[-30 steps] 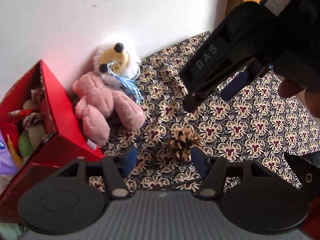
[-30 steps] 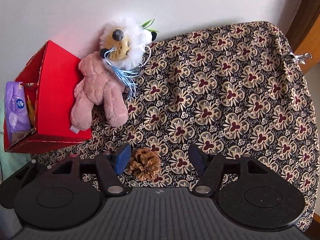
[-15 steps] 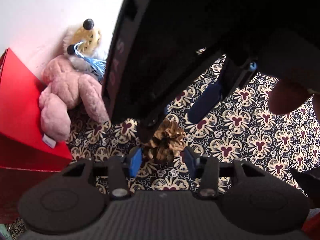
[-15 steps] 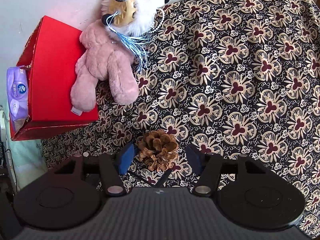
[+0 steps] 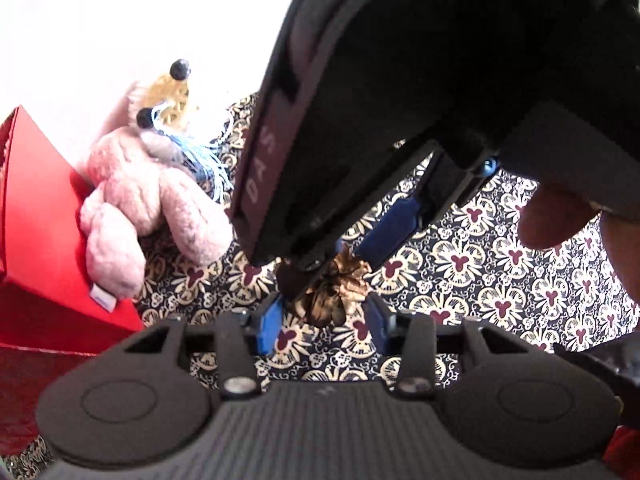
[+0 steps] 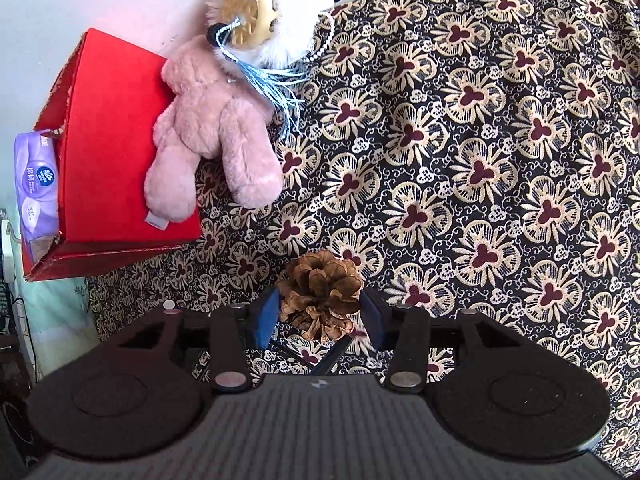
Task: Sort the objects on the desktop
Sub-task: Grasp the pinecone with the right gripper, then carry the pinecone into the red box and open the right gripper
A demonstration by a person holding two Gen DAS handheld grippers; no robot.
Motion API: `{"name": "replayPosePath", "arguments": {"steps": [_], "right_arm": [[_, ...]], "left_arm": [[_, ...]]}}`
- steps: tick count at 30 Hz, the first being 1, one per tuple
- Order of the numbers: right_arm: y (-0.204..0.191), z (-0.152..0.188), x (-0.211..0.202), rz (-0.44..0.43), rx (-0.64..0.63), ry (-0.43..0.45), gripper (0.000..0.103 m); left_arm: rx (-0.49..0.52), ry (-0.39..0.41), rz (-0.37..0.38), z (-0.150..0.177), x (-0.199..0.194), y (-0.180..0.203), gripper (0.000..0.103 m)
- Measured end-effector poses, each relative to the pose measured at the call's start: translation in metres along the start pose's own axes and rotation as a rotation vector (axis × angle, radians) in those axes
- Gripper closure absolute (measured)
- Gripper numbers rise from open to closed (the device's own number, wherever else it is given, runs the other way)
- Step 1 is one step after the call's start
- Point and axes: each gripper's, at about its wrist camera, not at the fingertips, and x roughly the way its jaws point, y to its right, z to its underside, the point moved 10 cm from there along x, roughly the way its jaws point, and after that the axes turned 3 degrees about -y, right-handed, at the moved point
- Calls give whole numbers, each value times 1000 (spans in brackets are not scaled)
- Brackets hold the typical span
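Observation:
A brown pine cone [image 6: 320, 294] lies on the flowered cloth. My right gripper [image 6: 318, 318] is shut on it, blue pads touching both its sides. In the left wrist view the pine cone [image 5: 332, 294] sits just ahead of my left gripper [image 5: 324, 322], whose blue pads stand apart on either side of it; the right gripper's black body [image 5: 400, 112] hangs over it and hides its top. A pink plush bear [image 6: 216, 128] leans on the red box [image 6: 108, 148] at the left.
A purple tissue pack [image 6: 36, 184] sticks out of the red box. A white wall runs behind. The flowered cloth [image 6: 500, 160] covers the table to the right. A hand [image 5: 560, 216] holds the right gripper.
The right gripper has come down over the pine cone and closed its pads on it. The left gripper has moved up to the cone and narrowed its jaws.

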Motion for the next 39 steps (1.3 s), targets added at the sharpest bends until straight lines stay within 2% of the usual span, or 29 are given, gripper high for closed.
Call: {"name": "replayPosePath", "arguments": {"steps": [6,12,16,21,25,29,33,39], "right_arm": [[-36,-20,-44,-11,-48,98,56],[-117,-52,-75,-23,-198,200,56],[-172,-67,-76,-40,-305,236,56],[-232,-78,-54,-34,-419,237,56],[-258,-79,-16,2,-458,206,56],[-266,-81,15,21,-434,166,56],[-265,-83,31,18,-388,140,54],[-263,-82,31,-19,-313,127,53]], "left_arm": [[-35,100,-32,-21,-42,-21,59],[-135,226,-113,-32,-96,-77,59],[-198,275,-174,-22,-127,-120,59],[-275,257,-216,8,-132,-166,58],[-308,205,-214,33,-115,-188,58],[-309,149,-211,51,-96,-195,57],[-313,134,-189,62,-90,-193,55],[-308,123,-176,75,-88,-184,55]]}}
